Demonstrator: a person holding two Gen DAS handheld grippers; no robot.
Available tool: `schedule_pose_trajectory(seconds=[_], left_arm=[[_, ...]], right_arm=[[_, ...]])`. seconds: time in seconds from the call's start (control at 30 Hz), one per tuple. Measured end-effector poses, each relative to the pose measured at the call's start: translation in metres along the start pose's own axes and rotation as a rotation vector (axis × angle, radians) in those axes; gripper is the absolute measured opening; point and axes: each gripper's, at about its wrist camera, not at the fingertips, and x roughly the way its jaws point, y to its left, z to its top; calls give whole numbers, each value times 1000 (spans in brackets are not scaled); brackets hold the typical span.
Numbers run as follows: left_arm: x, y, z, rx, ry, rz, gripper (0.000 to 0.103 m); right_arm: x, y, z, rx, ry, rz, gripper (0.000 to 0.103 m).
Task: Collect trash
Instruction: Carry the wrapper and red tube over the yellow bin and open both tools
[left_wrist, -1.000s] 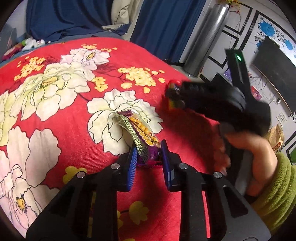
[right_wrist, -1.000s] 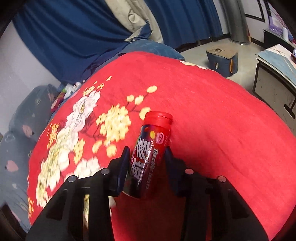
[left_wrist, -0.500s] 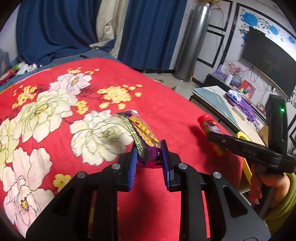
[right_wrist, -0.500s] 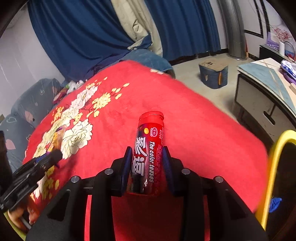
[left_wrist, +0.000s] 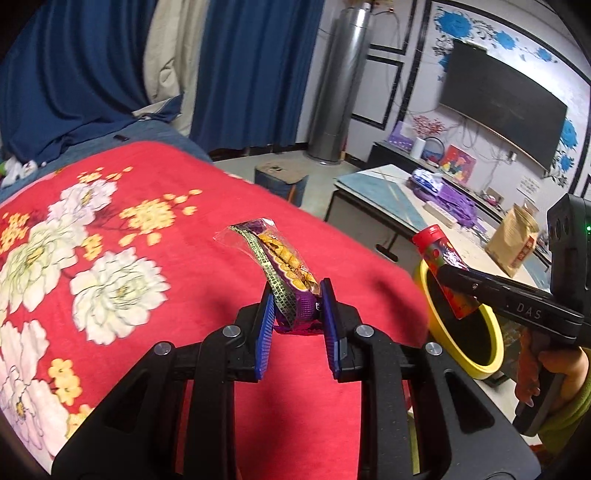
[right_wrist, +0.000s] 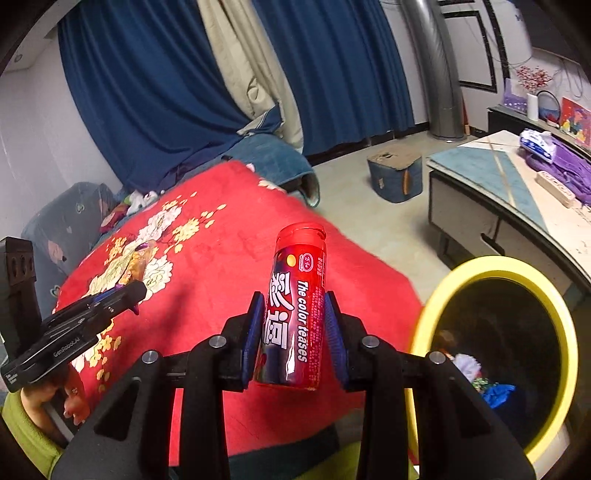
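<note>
My left gripper (left_wrist: 297, 314) is shut on a purple snack wrapper (left_wrist: 280, 271) and holds it above the red flowered blanket (left_wrist: 129, 240). My right gripper (right_wrist: 294, 328) is shut on a red candy tube (right_wrist: 297, 306), upright between the pads. In the left wrist view the tube (left_wrist: 443, 269) hangs over the rim of the yellow trash bin (left_wrist: 491, 363). In the right wrist view the bin (right_wrist: 443, 295) stands to the right, with scraps inside, and the left gripper (right_wrist: 129, 291) with the wrapper is at the left.
A low table (right_wrist: 517, 184) with purple items stands beyond the bin. A blue box (right_wrist: 395, 177) sits on the floor. A brown paper bag (left_wrist: 513, 240) stands on the table. Blue curtains (right_wrist: 166, 92) hang behind the bed.
Both grippers have swung right, off the middle of the bed toward the yellow bin. The bin has come into full view and the tube now hangs over its rim.
</note>
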Motion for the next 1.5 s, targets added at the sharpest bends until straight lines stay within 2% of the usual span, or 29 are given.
schedule_pose_trajectory(seconds=[0.9,1.23,1.5], left_arm=[[33,-133,2,192,34,-217,18],[50,-177,1,250,51,-288,18],[68,-194,-4,264,93,-324,18]], right_arm=[[-95,-103,-28,150,-131,-172,31],[-108,-125,-42,154,-151,-249,31],[-105,-143,-54,165,-140,-302,31]])
